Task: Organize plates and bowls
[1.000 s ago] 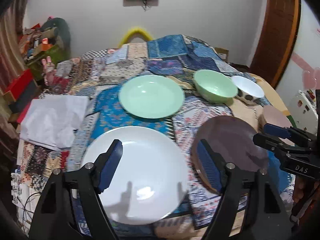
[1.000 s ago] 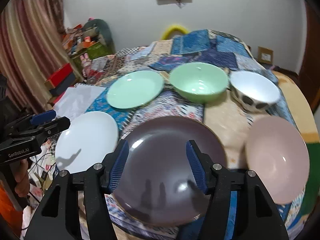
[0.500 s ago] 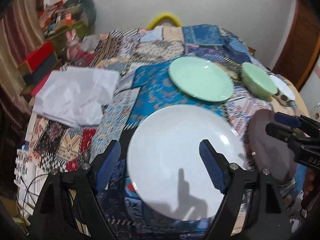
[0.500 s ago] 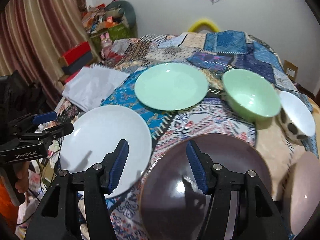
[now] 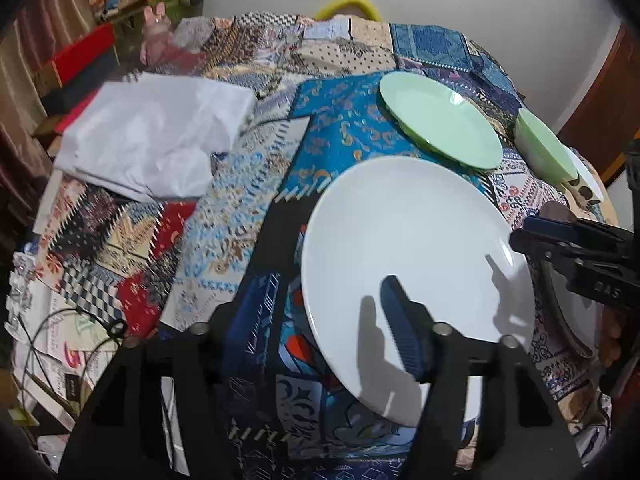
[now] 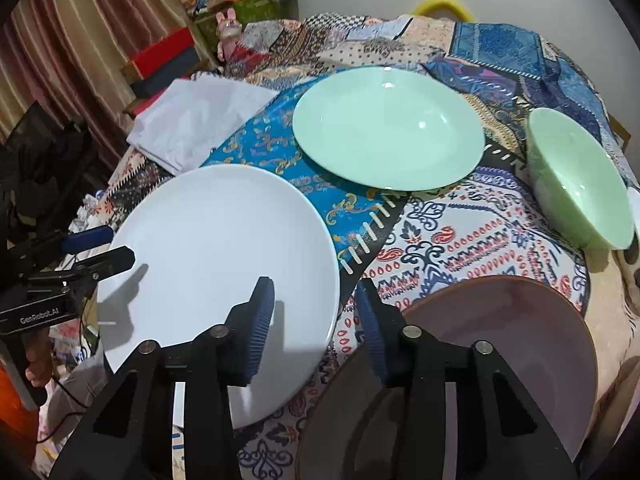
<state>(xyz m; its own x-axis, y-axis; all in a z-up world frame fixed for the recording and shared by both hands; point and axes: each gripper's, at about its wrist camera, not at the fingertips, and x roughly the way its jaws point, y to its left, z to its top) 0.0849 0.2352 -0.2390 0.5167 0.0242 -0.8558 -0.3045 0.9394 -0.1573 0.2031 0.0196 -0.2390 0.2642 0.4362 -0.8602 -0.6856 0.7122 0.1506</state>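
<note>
A large white plate [image 5: 416, 264] lies near the front of the patchwork-covered table [image 5: 248, 216]; it also shows in the right wrist view [image 6: 216, 260]. My left gripper [image 5: 320, 320] is open, straddling the plate's left rim. My right gripper [image 6: 316, 312] is open, over the gap between the white plate and a dark brown plate [image 6: 480, 368]. A green plate [image 6: 388, 128], a green bowl [image 6: 580, 184] and a spotted white bowl [image 5: 584, 180] stand farther back.
A folded white cloth [image 5: 156, 140] lies at the table's left. Boxes and clutter [image 6: 168, 52] stand by the curtain beyond the table. Cables [image 5: 60, 340] hang off the front left edge. A wooden door [image 5: 600, 100] is at the right.
Both grippers have swung left. The left gripper went from over the white plate's middle to its left rim. The right gripper went from over the brown plate to the gap beside it.
</note>
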